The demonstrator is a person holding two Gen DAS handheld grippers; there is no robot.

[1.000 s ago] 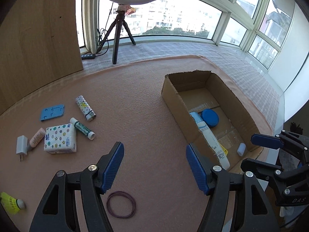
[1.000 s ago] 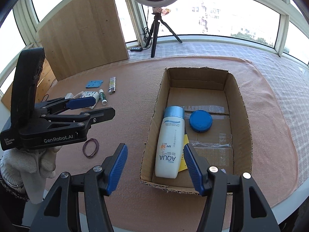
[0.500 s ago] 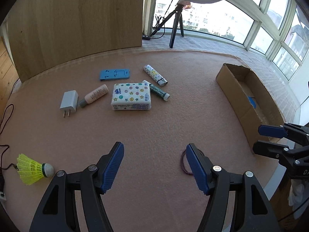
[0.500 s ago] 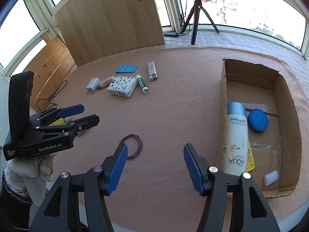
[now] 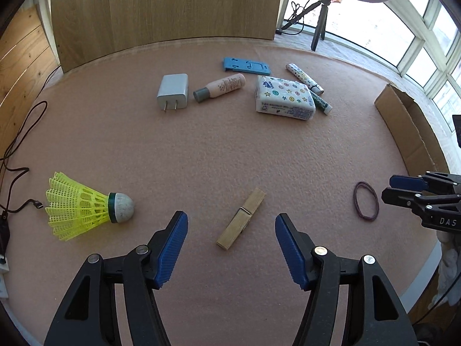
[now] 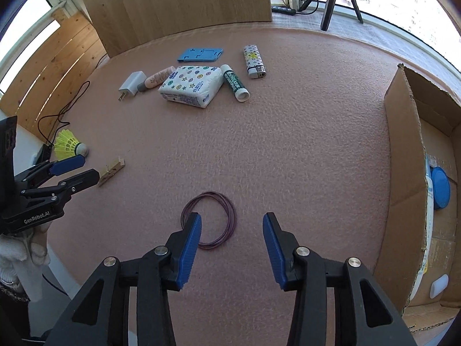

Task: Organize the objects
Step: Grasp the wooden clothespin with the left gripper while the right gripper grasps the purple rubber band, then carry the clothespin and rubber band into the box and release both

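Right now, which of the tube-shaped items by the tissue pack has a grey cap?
The pink bottle, lying left of the tissue pack. The green-labelled tube and patterned lighter lie on its right.

Picture edge cuts off the cardboard box [image 6: 403, 173].

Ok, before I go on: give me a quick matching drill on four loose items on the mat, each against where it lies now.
Things:
1. wooden clothespin
2. rubber band
3. shuttlecock
4. blue lid

Places:
a. inside the cardboard box
b. on the mat ahead of the left gripper, between its open fingers
c. partly behind one blue pad of the right gripper
d. near the mat's edge, beside a dark cable

Pairs: 1-b, 2-c, 3-d, 4-a
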